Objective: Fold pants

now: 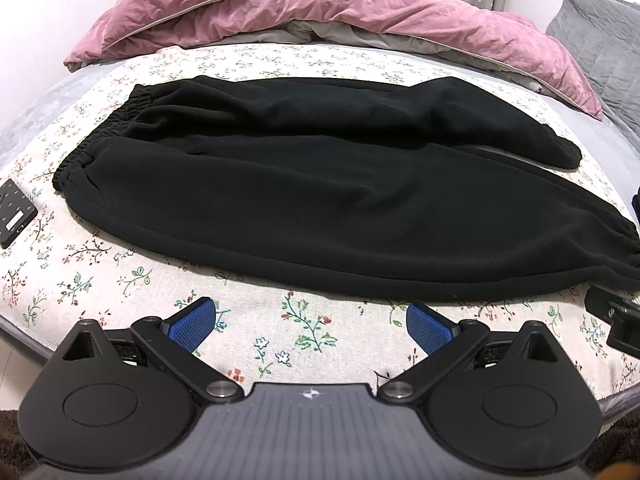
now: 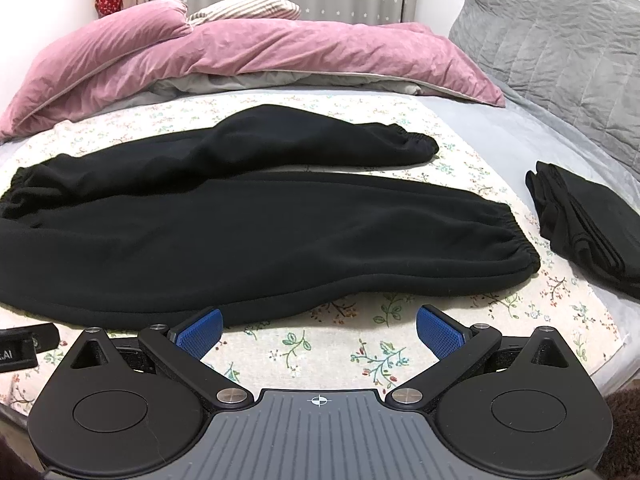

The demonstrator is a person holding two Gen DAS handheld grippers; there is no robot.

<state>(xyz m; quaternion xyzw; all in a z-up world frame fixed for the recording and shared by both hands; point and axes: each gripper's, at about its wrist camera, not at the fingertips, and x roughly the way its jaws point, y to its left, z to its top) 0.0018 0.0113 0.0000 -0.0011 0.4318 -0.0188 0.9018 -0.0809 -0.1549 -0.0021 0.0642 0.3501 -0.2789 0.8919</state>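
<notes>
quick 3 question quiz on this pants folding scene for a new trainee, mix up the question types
1. True or false: the right gripper is shut on the black pants.
2. Which end of the pants lies toward the left gripper? A waistband, B leg cuffs.
3. What lies on the floral sheet to the right of the leg cuffs?

Key
1. False: both grippers are open and hold nothing.
2. A: the elastic waistband is on the left.
3. A folded black garment.
</notes>
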